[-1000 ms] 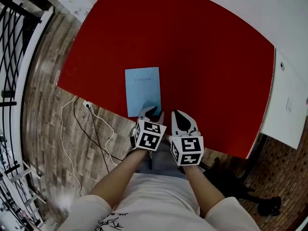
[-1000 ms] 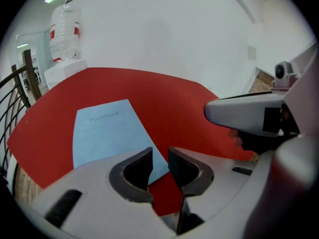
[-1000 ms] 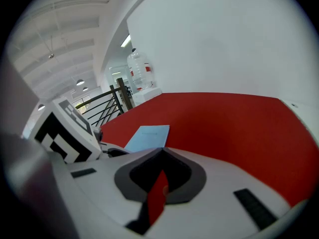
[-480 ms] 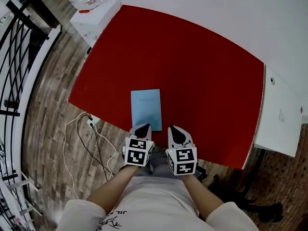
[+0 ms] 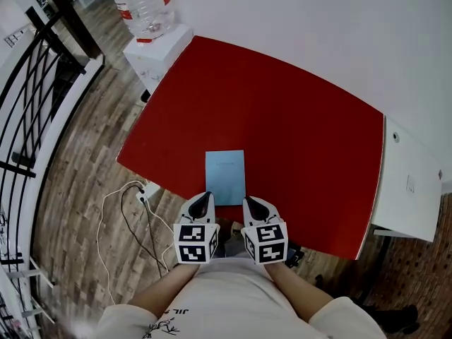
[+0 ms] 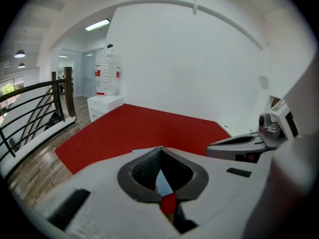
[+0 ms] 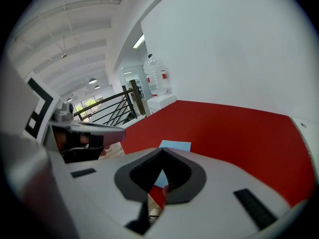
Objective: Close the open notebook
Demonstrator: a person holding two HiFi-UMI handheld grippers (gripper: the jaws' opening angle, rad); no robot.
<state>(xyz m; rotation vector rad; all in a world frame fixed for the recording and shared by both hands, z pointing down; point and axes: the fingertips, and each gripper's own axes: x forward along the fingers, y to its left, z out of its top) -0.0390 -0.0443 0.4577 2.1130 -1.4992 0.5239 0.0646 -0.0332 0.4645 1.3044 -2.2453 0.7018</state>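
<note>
Notebook [image 5: 225, 177] closed, flat on red table [image 5: 296, 111].
Blue cover up, it lies by the table's near edge, approx. midway along it. L gripper [image 5: 203, 200] & R gripper [image 5: 252, 205] hang side by side over that edge, just short of the notebook, not touching it. Both have jaws shut tip to tip, holding nothing.

**Notebook lying closed on the table**

The notebook [image 5: 225, 177] is lying flat and closed, showing a plain light-blue cover with a faint line of small print near its far end. It is resting on the red table [image 5: 296, 111], close to the table's near edge, with its long sides running away from that edge.
</note>
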